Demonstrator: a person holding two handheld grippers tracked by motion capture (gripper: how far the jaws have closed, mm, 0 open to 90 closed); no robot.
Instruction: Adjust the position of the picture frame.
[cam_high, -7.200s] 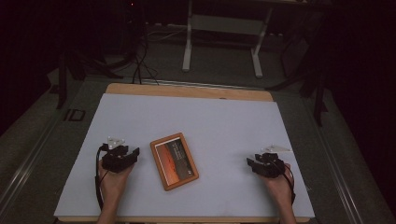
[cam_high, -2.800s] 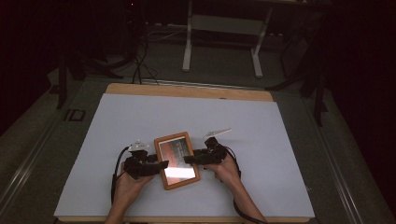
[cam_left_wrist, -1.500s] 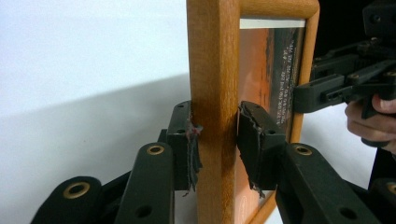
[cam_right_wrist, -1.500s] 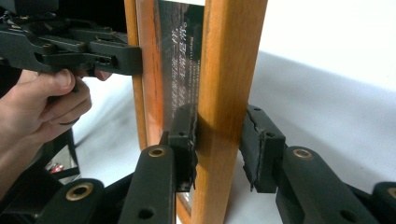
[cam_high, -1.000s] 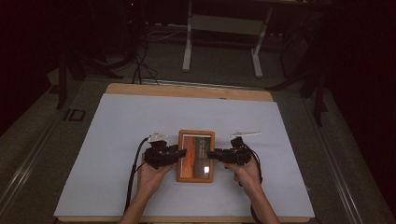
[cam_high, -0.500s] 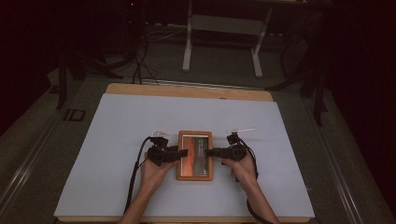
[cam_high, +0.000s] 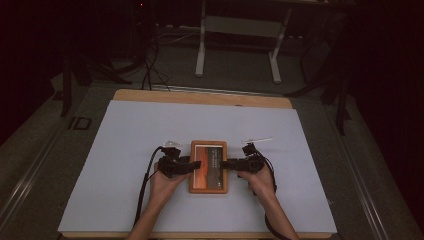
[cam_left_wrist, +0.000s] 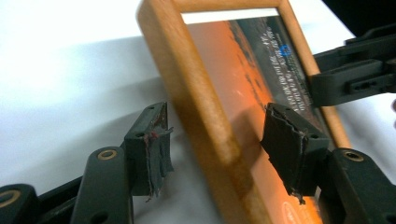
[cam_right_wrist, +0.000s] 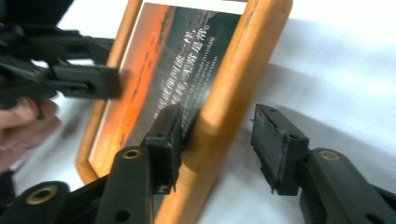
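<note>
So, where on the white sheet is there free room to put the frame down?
The white sheet is bare left of the left gripper, right of the right gripper, and along the far strip toward the wooden table edge. It is crowded in the near middle: both grippers, jaws just opened, straddle the wooden frame sides, with a small pale object beside.

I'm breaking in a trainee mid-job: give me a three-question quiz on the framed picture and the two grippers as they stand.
1. True or false: the framed picture stands upright on the white table cover.
2. Which part of the frame sits between the left gripper jaws: A) its side rail, B) a corner, C) nothing?
3. Do the right gripper pads clamp the frame?

Key
1. False; it lies flat.
2. A.
3. No. Both grippers' jaws have just been opening; the outer pad stands clear of the rail, the inner pad sits close against it.
</note>
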